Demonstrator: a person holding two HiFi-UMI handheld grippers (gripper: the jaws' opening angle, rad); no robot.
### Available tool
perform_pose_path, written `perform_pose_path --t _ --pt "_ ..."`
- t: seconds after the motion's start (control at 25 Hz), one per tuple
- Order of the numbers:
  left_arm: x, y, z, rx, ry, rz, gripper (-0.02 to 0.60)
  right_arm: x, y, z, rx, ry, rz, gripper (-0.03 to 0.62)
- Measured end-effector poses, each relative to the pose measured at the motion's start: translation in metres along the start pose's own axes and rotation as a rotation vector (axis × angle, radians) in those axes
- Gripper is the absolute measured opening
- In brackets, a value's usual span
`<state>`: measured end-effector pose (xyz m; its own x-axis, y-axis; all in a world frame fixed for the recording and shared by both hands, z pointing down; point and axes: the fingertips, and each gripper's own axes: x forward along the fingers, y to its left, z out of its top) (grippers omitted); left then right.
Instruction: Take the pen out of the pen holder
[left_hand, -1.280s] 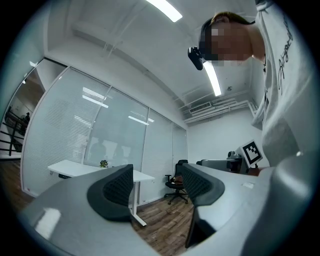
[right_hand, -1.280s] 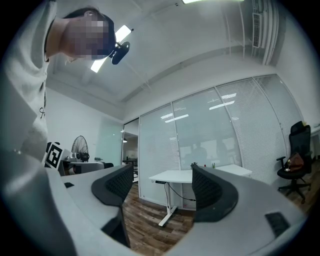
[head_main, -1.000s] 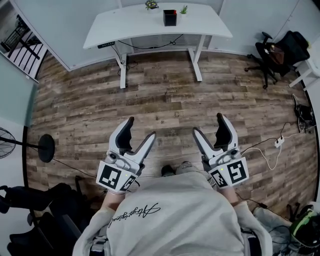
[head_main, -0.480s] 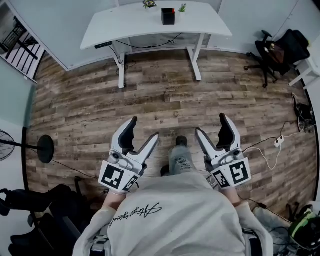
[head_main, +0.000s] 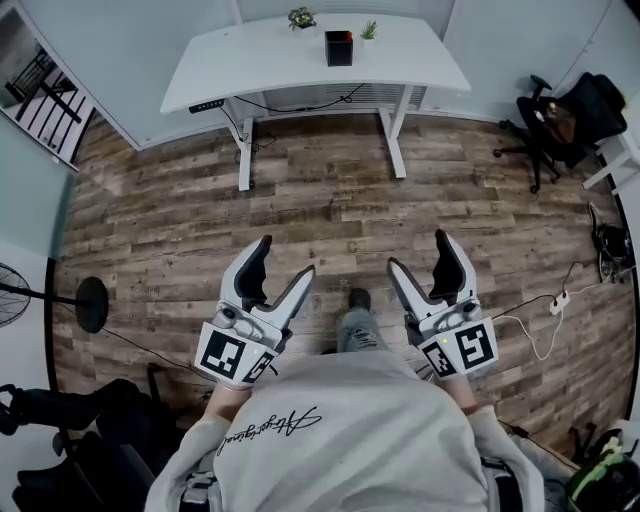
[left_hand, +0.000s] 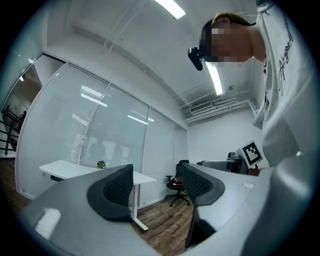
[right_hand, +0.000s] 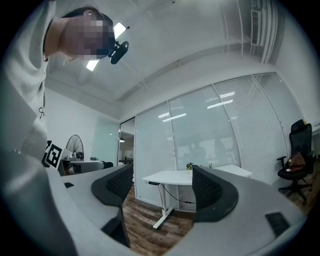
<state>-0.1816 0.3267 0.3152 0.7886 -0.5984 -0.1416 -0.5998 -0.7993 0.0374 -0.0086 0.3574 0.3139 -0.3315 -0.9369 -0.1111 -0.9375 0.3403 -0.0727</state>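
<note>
Two empty claws spread wide, left claw (head_main: 285, 256) and right claw (head_main: 417, 251); one pen holder (head_main: 339, 48) on one desk (head_main: 265, 58).

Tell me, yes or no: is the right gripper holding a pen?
No: the right gripper has its jaws apart, and only the wooden floor and the distant white desk show between them.
</note>
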Motion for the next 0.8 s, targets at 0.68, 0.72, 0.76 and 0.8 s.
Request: perform_pose_path --t 0.68,0.72,0.76,0.8 --pt "0.096 0.059 0.000 0.011 -0.010 0.035 0.296 0.094 -0.076 0.009 0.011 -0.012 0.043 0.354" --pt "0.102 0.062 0.000 0.012 -0.011 0.035 0.296 0.098 -0.080 0.010 0.011 -0.013 0.045 0.354" --pt "0.108 0.064 0.000 0.013 -0.011 0.035 0.296 0.102 -0.085 0.011 0.011 -0.014 0.047 0.354" --pt "0.114 0.065 0.000 0.013 -0.013 0.033 0.296 0.106 -0.090 0.011 0.012 -0.014 0.048 0.354"
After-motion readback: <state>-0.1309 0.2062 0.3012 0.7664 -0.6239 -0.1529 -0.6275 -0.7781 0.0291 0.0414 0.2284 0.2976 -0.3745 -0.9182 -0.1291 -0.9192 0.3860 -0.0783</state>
